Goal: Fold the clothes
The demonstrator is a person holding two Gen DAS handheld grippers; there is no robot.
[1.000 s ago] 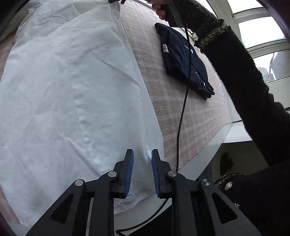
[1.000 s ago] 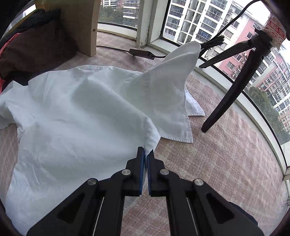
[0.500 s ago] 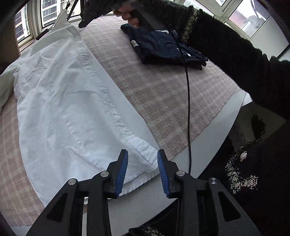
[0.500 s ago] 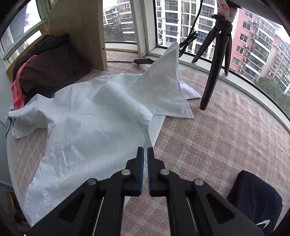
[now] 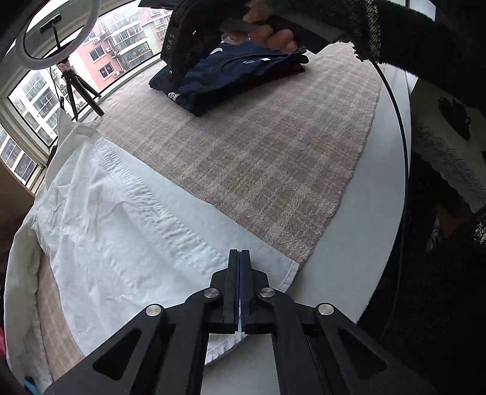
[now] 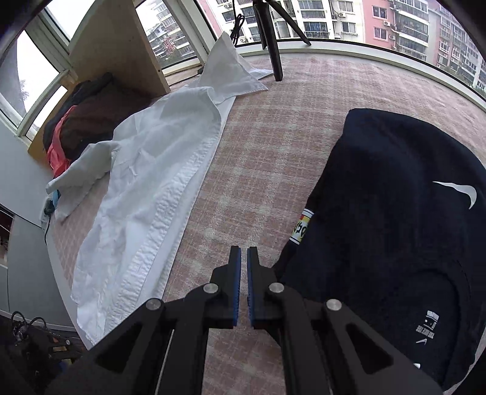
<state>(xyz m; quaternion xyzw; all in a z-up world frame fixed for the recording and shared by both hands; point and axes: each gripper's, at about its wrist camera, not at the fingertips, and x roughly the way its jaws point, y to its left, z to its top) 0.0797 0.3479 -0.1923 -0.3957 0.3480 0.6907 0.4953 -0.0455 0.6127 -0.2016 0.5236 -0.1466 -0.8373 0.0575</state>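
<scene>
Left gripper (image 5: 239,253) angled down, clamping shirt hem (image 5: 285,273).

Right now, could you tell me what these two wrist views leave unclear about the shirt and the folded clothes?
- Left wrist view: the white shirt's hem corner, hidden under the left gripper, which is shut on it.
- Left wrist view: the navy folded garment's far end, covered by the person's hand.
- Right wrist view: the navy garment's right side, cut off by the edge; its small printed label is illegible.

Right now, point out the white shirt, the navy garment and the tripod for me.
white shirt (image 5: 121,243), left wrist view, on its front panel beside the placket.
navy garment (image 6: 395,212), right wrist view, on its folded top face.
tripod (image 5: 79,91), left wrist view, on its legs.
</scene>
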